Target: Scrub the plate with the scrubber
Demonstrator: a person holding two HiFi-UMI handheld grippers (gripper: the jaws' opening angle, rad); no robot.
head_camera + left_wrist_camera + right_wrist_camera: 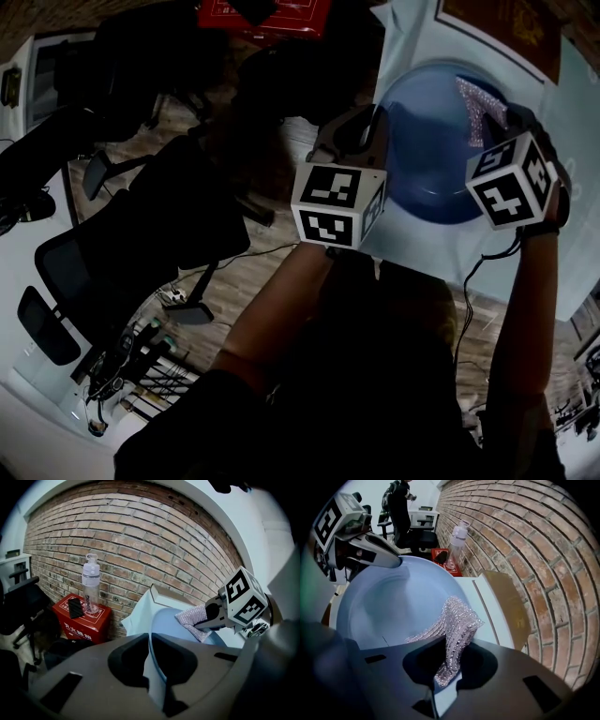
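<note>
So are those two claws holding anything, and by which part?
The left gripper clamps the round pale-blue plate by its rim; the right gripper pinches the sparkly silver mesh scrubber by its lower end.

The head view looks steeply down from above onto the blue plate (431, 159). The left gripper view sits close behind its jaws and faces the brick wall (140, 541), with the plate edge-on. The right gripper view looks along its jaws, very near the plate's face. All 3 views share the plate.
</note>
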